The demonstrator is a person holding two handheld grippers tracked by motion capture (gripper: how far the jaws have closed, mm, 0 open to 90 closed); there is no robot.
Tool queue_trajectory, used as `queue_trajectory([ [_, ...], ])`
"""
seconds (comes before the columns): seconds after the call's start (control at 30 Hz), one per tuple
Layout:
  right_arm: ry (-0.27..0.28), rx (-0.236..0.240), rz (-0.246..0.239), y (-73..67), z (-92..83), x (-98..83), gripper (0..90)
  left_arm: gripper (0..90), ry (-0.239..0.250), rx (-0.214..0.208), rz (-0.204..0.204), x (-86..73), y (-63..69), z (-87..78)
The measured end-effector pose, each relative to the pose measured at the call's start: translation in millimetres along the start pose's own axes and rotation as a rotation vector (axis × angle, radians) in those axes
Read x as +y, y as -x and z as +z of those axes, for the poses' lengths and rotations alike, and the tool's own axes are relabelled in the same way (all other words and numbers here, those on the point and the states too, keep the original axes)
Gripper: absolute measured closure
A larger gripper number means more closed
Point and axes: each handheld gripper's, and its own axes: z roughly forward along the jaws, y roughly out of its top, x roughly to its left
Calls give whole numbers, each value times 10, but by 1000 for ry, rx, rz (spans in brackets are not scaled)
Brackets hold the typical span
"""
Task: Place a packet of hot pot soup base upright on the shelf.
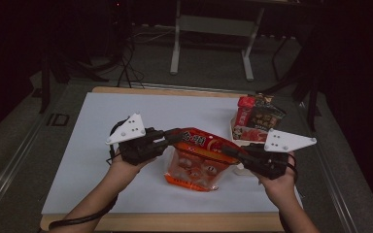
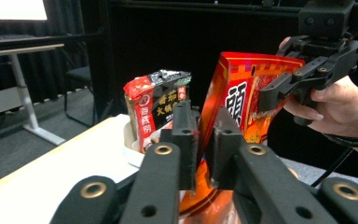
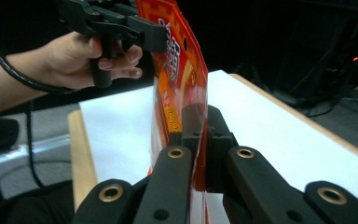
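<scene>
An orange-red snack bag (image 1: 199, 160) hangs above the white table, stretched between both grippers. My left gripper (image 1: 175, 136) pinches its upper left corner. In the left gripper view the bag's edge (image 2: 235, 100) runs between the two black jaws of the left gripper (image 2: 203, 126). My right gripper (image 1: 230, 151) grips the upper right corner. In the right gripper view the jaws of the right gripper (image 3: 200, 121) are clamped on the bag (image 3: 179, 70), and the left gripper (image 3: 154, 37) holds the far corner. The right gripper (image 2: 272, 93) also appears at the bag's far corner in the left gripper view.
A white tray (image 1: 234, 127) at the table's right rear holds a red and black noodle pack (image 1: 260, 116), also seen as the noodle pack (image 2: 156, 107). The white mat (image 1: 126, 107) covers the tabletop. A desk frame (image 1: 209, 29) stands on the floor beyond.
</scene>
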Motion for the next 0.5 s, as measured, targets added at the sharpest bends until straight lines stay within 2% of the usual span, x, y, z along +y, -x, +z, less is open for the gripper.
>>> queue_trajectory([
  [0.03,1,2,-3,1,-3,26,900,782,4,4,-2,2,-4,0],
  [0.2,6,-15,-24,52,-26,136,900,600,5,-2,12,25,7,20],
  [0.3,12,-5,-25,98,-59,201,900,419,4,20,13,28,18,24],
  [0.33,13,0,-30,114,-77,223,900,387,4,20,10,23,17,19],
  [0.37,15,-3,-28,132,-97,245,900,364,10,27,3,16,15,14],
  [0.43,23,-14,-35,164,-145,289,900,258,13,28,-23,-5,6,2],
  [0.5,34,-22,-36,189,-202,342,900,136,13,34,-25,-42,15,-10],
])
